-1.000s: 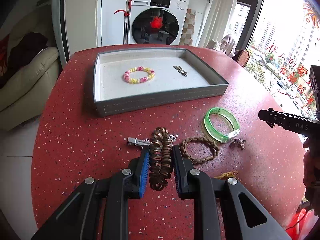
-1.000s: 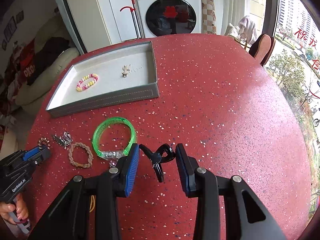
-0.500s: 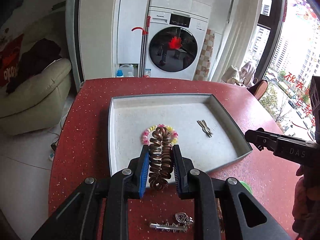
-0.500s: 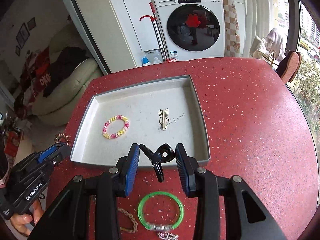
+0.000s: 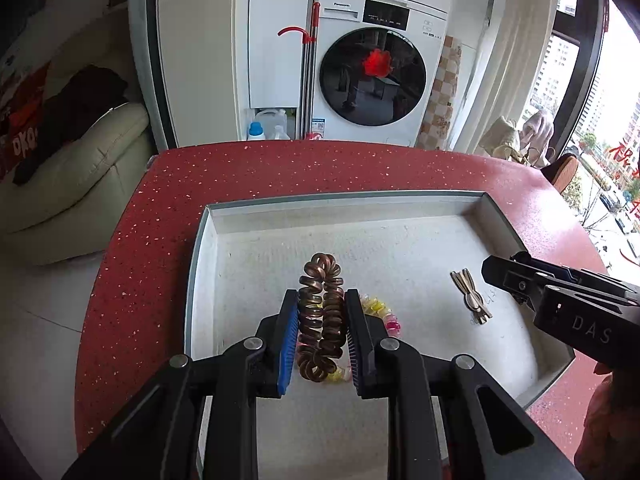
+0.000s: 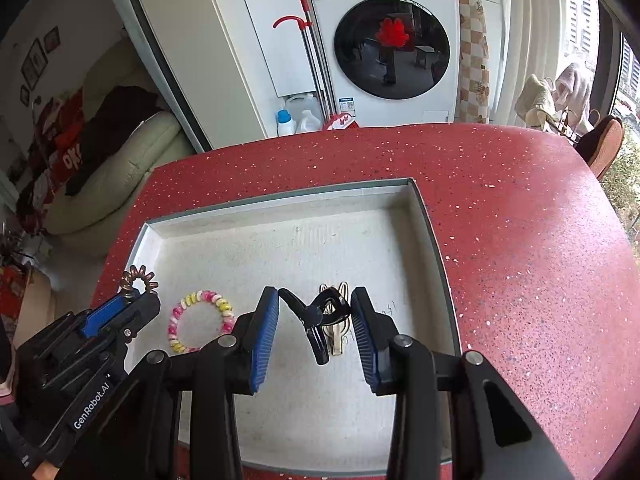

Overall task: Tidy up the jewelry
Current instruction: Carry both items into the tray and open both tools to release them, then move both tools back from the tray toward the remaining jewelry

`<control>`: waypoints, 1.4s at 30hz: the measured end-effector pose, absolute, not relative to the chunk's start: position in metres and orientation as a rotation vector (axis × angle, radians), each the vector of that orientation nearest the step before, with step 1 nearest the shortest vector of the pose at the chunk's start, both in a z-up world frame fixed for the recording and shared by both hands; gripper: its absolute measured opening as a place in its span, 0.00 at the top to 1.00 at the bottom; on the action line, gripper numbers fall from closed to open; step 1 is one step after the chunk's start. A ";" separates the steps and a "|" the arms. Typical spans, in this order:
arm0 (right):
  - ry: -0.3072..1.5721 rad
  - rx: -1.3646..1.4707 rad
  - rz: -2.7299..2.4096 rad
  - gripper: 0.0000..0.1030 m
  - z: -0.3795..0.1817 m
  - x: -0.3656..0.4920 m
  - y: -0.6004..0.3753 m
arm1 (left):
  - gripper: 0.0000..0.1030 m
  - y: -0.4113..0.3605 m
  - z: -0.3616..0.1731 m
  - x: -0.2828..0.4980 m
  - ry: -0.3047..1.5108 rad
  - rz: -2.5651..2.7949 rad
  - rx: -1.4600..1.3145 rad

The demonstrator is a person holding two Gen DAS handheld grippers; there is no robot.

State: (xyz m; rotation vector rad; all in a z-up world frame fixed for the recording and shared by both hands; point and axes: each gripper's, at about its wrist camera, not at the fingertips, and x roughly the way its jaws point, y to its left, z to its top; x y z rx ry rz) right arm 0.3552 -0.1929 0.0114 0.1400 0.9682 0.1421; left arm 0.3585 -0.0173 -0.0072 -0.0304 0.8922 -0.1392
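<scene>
Glossy speckled stone-like table; matt, perhaps felt-lined tray; shiny coppery plastic coil.

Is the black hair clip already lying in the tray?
No, the black hair clip is held between the right gripper's pads above the tray.

Your left gripper clamps a brown coil hair tie between its blue pads, hanging over the grey tray on the red bench. A pink-yellow bead bracelet lies on the tray floor, partly hidden behind the gripper. A gold hair clip lies to its right. Your right gripper pokes in from the right edge, over the tray.
</scene>
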 end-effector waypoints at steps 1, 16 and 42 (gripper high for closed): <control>0.973 0.133 0.135 0.61 0.007 0.358 -0.193 | 0.61 -0.019 -0.011 0.360 0.903 -0.139 -0.025; 1.030 0.073 0.121 0.55 -0.025 0.361 -0.188 | 0.38 -0.023 -0.032 0.360 0.917 -0.051 0.028; 0.882 0.177 0.151 0.23 0.045 0.288 -0.199 | 0.00 -0.004 0.044 0.281 0.778 -0.073 -0.036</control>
